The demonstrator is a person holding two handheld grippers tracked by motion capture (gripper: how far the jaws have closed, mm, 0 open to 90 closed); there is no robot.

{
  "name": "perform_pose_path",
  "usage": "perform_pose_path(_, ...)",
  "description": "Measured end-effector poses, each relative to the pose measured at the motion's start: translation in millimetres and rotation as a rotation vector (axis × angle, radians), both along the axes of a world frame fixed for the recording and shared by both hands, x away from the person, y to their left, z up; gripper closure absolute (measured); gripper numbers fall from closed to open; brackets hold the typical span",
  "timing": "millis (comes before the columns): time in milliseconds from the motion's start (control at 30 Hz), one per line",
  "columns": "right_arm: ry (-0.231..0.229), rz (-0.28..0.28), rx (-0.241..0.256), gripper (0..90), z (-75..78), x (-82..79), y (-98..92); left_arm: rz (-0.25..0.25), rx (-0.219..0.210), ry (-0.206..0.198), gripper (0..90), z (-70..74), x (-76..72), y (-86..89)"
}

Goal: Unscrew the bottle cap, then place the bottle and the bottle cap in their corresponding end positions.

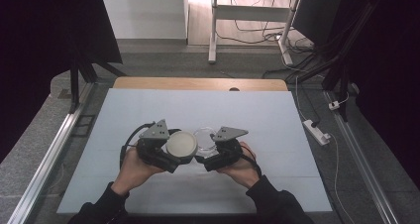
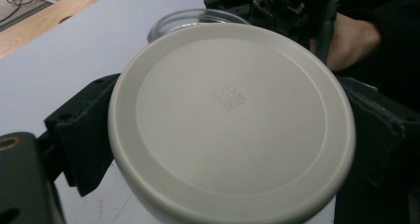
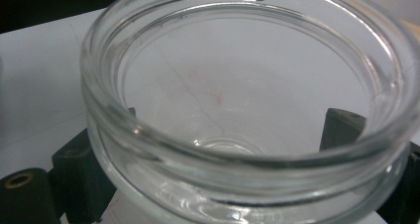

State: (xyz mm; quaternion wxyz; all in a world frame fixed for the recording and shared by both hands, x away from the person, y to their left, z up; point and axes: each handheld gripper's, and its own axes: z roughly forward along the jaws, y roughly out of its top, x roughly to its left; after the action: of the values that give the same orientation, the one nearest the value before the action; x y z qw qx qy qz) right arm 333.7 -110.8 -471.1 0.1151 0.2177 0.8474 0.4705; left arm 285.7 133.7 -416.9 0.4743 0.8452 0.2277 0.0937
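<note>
Just smooth cream lid (image 2: pixel 231 122), ribbed glass jar (image 3: pixel 247 120)

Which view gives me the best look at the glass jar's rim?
The right gripper view: the glass jar sits close between its jaws, rim and threads sharp. The high view shows it small; the left gripper view shows a sliver behind the lid.

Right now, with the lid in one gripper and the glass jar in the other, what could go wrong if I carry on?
The left gripper pinches the white lid only by its rim, so it could tilt or pop free.

The right gripper squeezes the smooth glass jar from both sides; it may slip and drop onto the table.

The lid sits beside the jar, so a sideways bump is likely.
</note>
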Motion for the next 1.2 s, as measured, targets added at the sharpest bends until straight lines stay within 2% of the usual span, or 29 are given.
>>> perform_pose_path(333,-0.007,-0.030,0.006,6.8,3.9,5.4,-7.5,-0.036,-0.021,0.021,7.8,-16.9,-10.6,0.5)
perform_pose_path(700,-0.011,-0.055,0.006,6.8,4.7,11.5,-12.8,-0.085,0.003,0.042,7.8,-35.3,-20.5,-13.5)
perform_pose_path(867,-0.012,-0.060,0.008,6.8,5.6,15.2,-13.8,-0.100,0.014,0.046,7.8,-40.9,-21.7,-19.1)
perform_pose_path(1200,-0.001,-0.094,0.013,6.8,6.4,28.3,-17.2,-0.112,0.008,0.051,7.8,-50.3,-18.7,-26.4)
